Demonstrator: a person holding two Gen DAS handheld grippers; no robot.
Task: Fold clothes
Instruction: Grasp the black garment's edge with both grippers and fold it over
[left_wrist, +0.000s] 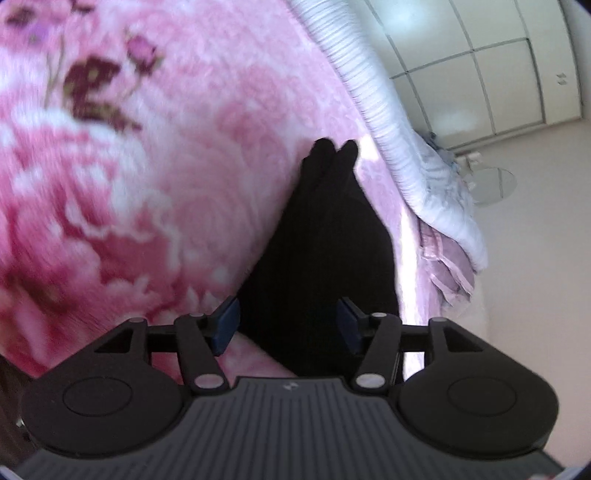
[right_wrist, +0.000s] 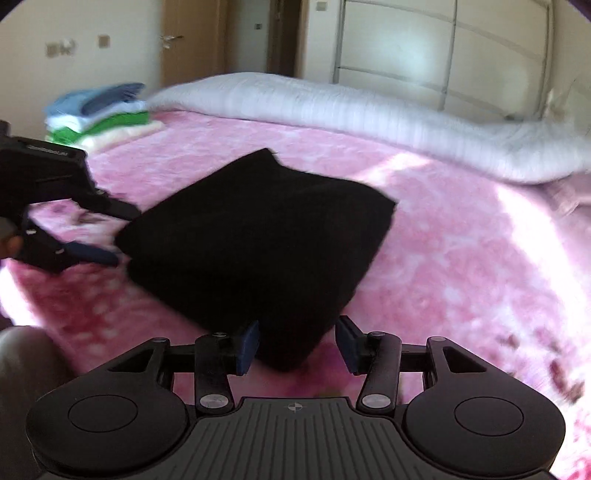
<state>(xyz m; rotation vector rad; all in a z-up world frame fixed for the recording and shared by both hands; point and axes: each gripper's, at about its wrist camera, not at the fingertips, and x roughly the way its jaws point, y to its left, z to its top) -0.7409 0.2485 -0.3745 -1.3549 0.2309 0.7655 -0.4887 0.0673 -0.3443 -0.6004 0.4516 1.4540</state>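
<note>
A folded black garment (right_wrist: 258, 236) lies flat on a pink floral blanket (right_wrist: 461, 266). My right gripper (right_wrist: 298, 347) is open, its blue pads on either side of the garment's near corner without pressing it. My left gripper (right_wrist: 112, 232) shows at the garment's left edge, fingers spread apart. In the left wrist view the left gripper (left_wrist: 288, 325) is open, with the black garment (left_wrist: 325, 251) running forward between the pads over the blanket (left_wrist: 147, 184). Whether the pads touch the cloth is unclear.
A stack of folded clothes (right_wrist: 99, 110) in blue, white, green and cream sits at the blanket's far left corner. A white ribbed duvet (right_wrist: 332, 107) lies rolled along the far edge. Behind stand a wardrobe (right_wrist: 443, 48) and a wooden door (right_wrist: 192, 40).
</note>
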